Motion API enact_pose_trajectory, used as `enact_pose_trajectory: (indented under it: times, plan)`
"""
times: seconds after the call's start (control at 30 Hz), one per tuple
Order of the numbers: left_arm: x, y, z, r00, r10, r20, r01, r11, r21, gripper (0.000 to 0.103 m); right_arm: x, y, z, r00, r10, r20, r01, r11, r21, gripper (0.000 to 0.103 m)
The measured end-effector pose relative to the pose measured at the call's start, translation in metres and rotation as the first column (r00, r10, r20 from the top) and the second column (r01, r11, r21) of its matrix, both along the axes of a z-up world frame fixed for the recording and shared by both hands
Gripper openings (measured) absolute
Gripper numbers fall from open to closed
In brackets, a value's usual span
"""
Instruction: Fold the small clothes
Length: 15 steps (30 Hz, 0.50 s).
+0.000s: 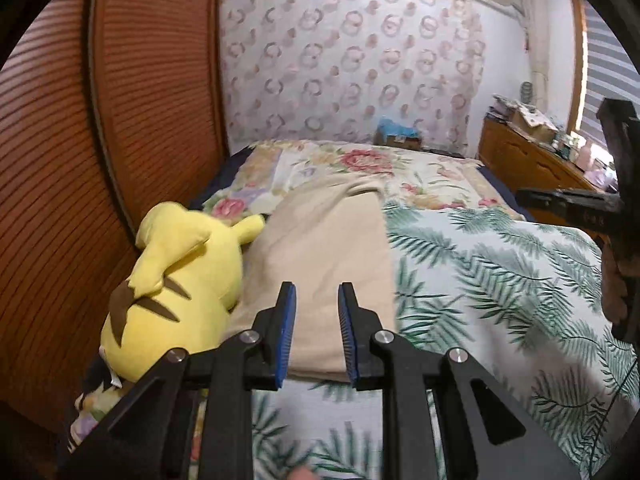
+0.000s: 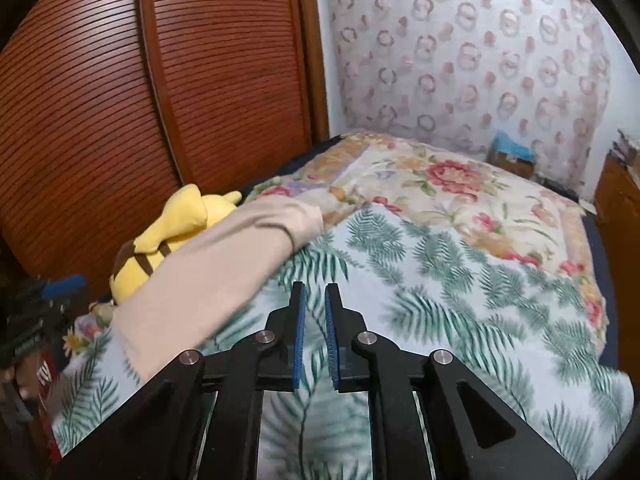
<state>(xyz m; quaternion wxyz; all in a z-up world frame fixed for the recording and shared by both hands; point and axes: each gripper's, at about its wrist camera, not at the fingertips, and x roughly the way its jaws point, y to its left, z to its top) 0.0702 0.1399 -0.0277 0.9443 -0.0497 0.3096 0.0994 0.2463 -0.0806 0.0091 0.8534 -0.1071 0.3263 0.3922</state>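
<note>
Your left gripper (image 1: 317, 294) and right gripper (image 2: 315, 292) both hang released, empty, above the folded beige garment (image 1: 328, 264) on the bed (image 1: 500, 272).

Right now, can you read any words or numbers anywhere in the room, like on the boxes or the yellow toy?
No text can be read anywhere.
The boxes on the wooden dresser: too small and blurred to read.
The blue item by the wall: no readable print.
The yellow plush toy and the beige garment: no words or labels showing.
</note>
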Motion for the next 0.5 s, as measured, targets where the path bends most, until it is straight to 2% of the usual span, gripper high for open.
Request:
enact_pose_trajectory:
  times: [0.17, 0.27, 0.37, 0.5]
  plan:
    - [0.004, -0.035, 0.012, 0.998, -0.065, 0.025, 0.065, 0.998, -0.004, 0.02, -0.034, -0.042, 0.005, 0.998, -0.062, 0.027, 0.062, 0.998, 0.011, 0.015]
    - [0.009, -0.054, 0.019, 0.993, -0.114, 0.04, 0.115, 0.993, -0.029, 0.02, -0.048, -0.065, 0.008, 0.993, -0.11, 0.045, 0.109, 0.994, 0.009, 0.027]
    - [0.015, -0.072, 0.024, 0.988, -0.15, 0.047, 0.151, 0.988, -0.031, 0.023, -0.063, -0.09, 0.011, 0.985, -0.16, 0.067, 0.158, 0.987, 0.025, 0.055]
    - [0.017, -0.095, 0.033, 0.981, -0.178, 0.071, 0.18, 0.983, -0.029, 0.024, -0.08, -0.12, 0.017, 0.971, -0.227, 0.072, 0.222, 0.973, 0.062, 0.066]
